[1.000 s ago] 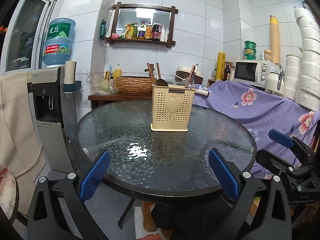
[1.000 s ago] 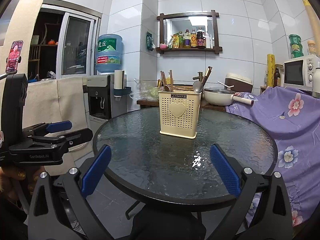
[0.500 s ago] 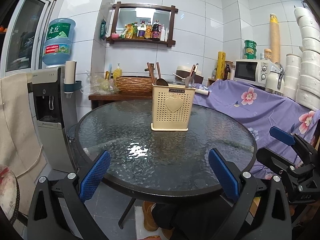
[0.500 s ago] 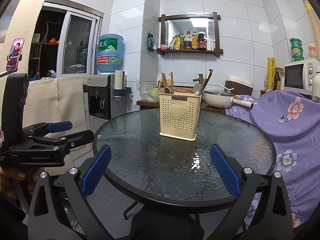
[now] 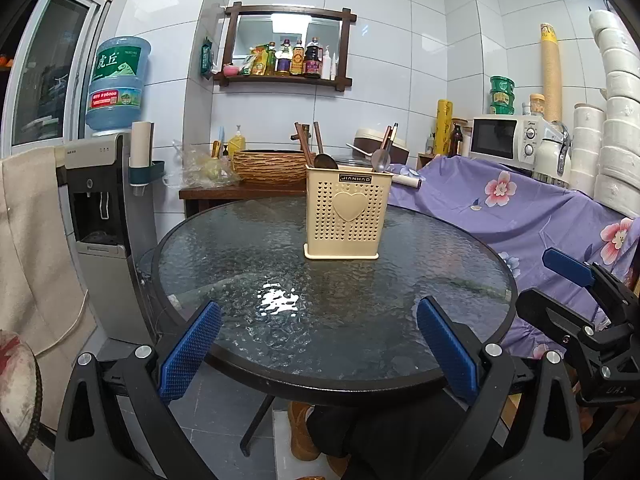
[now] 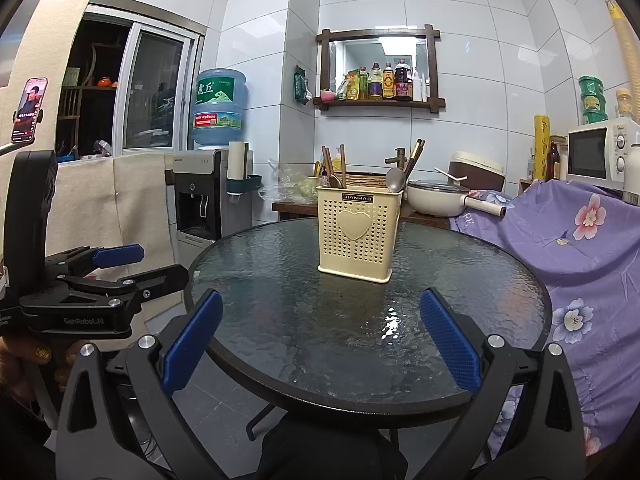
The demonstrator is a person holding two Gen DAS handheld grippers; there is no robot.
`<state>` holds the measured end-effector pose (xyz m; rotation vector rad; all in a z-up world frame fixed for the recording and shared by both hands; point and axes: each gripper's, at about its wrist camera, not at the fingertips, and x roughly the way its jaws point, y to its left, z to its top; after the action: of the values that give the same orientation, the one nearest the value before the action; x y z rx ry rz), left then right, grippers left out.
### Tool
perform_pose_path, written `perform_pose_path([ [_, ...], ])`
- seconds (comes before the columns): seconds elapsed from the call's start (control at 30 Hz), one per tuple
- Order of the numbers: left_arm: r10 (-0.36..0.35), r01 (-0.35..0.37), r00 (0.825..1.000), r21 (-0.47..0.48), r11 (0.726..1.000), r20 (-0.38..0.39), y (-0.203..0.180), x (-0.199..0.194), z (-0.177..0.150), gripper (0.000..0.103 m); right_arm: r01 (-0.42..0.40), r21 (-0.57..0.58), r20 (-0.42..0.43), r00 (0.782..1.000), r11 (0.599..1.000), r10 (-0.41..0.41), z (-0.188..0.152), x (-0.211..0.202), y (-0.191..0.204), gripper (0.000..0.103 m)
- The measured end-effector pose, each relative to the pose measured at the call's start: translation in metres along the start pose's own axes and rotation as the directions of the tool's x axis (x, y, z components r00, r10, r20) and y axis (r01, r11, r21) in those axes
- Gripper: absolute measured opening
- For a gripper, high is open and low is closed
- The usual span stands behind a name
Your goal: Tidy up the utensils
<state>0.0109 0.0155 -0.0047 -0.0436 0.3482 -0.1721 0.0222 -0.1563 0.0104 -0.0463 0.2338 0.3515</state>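
A beige perforated utensil holder (image 5: 343, 216) (image 6: 357, 236) with a heart on its front stands upright on the round glass table (image 5: 240, 280) (image 6: 460, 280). Spoons and chopsticks (image 5: 312, 148) (image 6: 400, 172) stick out of its top. My left gripper (image 5: 320, 344) hangs open at the table's near edge, nothing between its blue pads. My right gripper (image 6: 320, 344) is open too, also at the near edge and empty. Each gripper shows from the side in the other's view: the right one (image 5: 576, 280) and the left one (image 6: 120, 264).
A water dispenser (image 5: 104, 216) stands left of the table and a purple flowered cloth (image 5: 520, 208) covers furniture on the right. Behind are a wooden counter with a basket (image 5: 272, 166), a white pan (image 6: 436, 200), a microwave (image 5: 504, 138) and a wall shelf of bottles (image 5: 288, 60).
Both grippers have drifted slightly, so the right gripper sits a little lower in the left wrist view. Neither jaw has changed; the holder has stayed put.
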Motion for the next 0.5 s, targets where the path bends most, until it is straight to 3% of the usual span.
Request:
perform_pose_path([
  [0.5,0.016,-0.016,1.000,0.009,1.000,-0.002,-0.0023,0.0010,-0.0007,0.097,0.003,0.014,-0.008,1.000,1.000,-0.003,0.0001,0.0044,-0.0008,0.097],
])
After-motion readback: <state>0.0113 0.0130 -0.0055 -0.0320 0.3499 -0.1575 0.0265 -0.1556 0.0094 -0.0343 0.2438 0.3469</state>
